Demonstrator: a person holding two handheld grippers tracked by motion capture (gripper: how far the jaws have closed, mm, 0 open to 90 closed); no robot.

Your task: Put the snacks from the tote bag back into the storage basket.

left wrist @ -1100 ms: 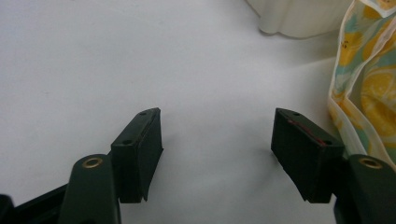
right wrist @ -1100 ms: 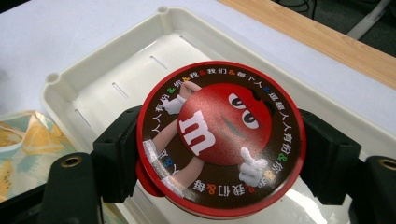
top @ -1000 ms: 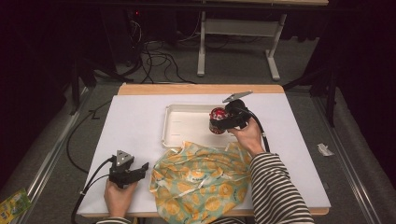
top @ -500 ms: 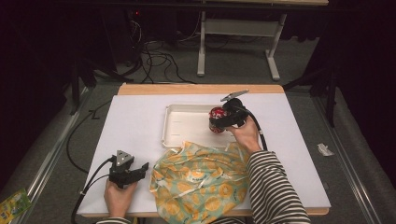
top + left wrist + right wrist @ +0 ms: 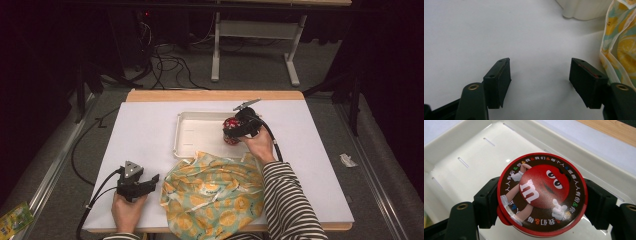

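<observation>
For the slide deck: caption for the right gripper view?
Right gripper holding round red candy tub over white plastic tray.

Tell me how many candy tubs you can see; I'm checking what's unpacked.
1. The candy tub is clamped in the right gripper over the white tray. More may be hidden in the lemon-print bag near the table's front edge.

Both grippers are black: the left gripper [image 5: 150, 181] carries a grey three-cornered plate behind its jaws, brass-coloured screws below the pads, a trailing black cable; the sleeve [image 5: 290, 200] is black-and-white striped
</observation>
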